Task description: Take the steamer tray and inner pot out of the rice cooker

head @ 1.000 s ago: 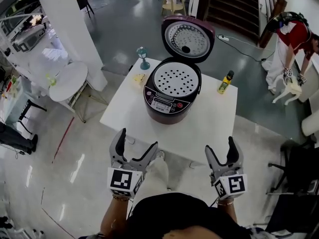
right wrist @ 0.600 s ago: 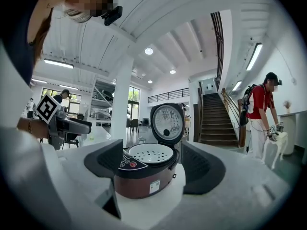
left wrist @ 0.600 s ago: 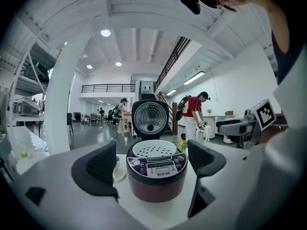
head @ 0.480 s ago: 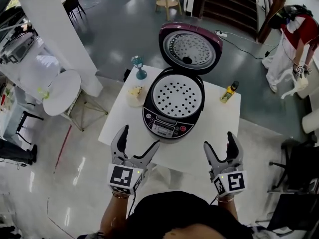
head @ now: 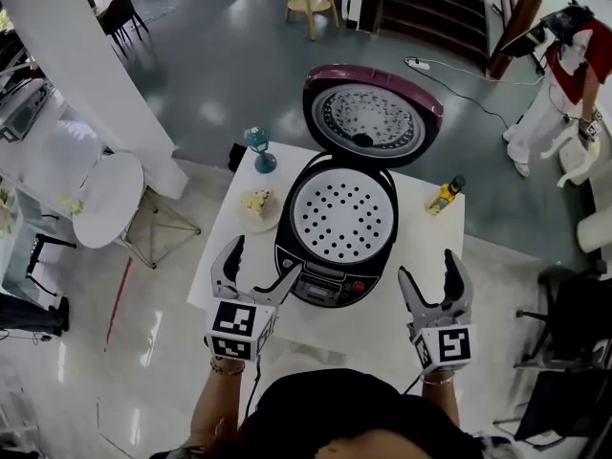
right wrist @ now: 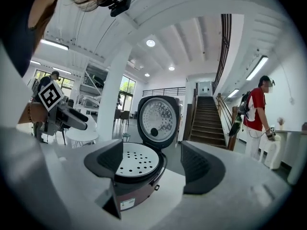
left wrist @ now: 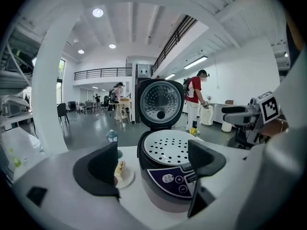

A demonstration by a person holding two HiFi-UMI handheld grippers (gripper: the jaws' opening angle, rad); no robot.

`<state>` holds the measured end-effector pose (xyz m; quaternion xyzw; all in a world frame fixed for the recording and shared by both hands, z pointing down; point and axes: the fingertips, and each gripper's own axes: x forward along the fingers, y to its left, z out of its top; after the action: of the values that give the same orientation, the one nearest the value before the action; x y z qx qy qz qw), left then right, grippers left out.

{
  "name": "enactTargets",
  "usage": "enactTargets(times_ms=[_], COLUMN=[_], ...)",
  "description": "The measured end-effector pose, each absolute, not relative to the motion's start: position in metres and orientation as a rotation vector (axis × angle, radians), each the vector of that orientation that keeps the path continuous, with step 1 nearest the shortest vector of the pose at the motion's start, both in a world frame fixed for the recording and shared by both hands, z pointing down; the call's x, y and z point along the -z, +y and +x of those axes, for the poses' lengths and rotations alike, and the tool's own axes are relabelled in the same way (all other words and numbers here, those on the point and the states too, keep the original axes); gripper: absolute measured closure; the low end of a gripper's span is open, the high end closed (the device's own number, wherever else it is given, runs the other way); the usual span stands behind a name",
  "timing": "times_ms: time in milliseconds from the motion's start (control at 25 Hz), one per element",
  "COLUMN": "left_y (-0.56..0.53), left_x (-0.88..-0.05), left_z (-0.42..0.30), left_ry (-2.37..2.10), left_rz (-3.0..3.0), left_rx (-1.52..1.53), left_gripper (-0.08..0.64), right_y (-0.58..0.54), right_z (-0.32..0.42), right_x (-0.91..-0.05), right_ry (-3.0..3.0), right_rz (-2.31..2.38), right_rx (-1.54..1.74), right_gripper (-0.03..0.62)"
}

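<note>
Inside the open rice cooker [head: 325, 283], a perforated steamer tray [head: 342, 220]; left tool [head: 266, 258] and right tool [head: 427, 266] both apart, empty.

The head view looks steeply down from above, with the rice cooker [head: 339, 226] at 12 o'clock. The left gripper view faces it low and near from 7 o'clock, the right gripper view from 5 o'clock. All three share it and its raised lid [head: 371, 118].
</note>
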<state>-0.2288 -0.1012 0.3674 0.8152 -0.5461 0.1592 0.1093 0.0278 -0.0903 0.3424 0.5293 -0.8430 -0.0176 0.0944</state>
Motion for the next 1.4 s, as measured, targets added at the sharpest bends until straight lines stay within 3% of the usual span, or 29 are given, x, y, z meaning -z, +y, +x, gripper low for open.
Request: enactTargets(times_ms=[360,560,840,1080,1400], left_y=[-0.156,-0.178,-0.204,-0.217,-0.235], left_x=[-0.388,-0.408,-0.419,-0.439,-0.475], left_z=[-0.228,-0.214,-0.195,-0.187,-0.193], left_ry=[-1.484,-1.365,-1.205,-1.077,-1.018], left_rz=[2.438,2.479,2.518,2.489,2.395], left_rx=[-0.623,-0.906,-0.921,-0.99,-1.324], left_gripper=[0.114,0.114,0.114,0.114,0.114], right_y=[-0.142,-0.159,-0.183,-0.201,-0.232], right_z=[0.016,0.008,-0.009,-0.007,-0.007], right_x=[-0.357,-0.373,-0.374,-0.418,-0.46], right_ry=[-2.438,-2.322,-2.253,-2.099,-1.878], right_rz=[1.573,1.551,1.494,1.435,1.241], right_rx=[-0.002,-0.018,0.194,-0.053,-0.052], right_gripper=[0.221,0.219,0.22,0.221,0.221])
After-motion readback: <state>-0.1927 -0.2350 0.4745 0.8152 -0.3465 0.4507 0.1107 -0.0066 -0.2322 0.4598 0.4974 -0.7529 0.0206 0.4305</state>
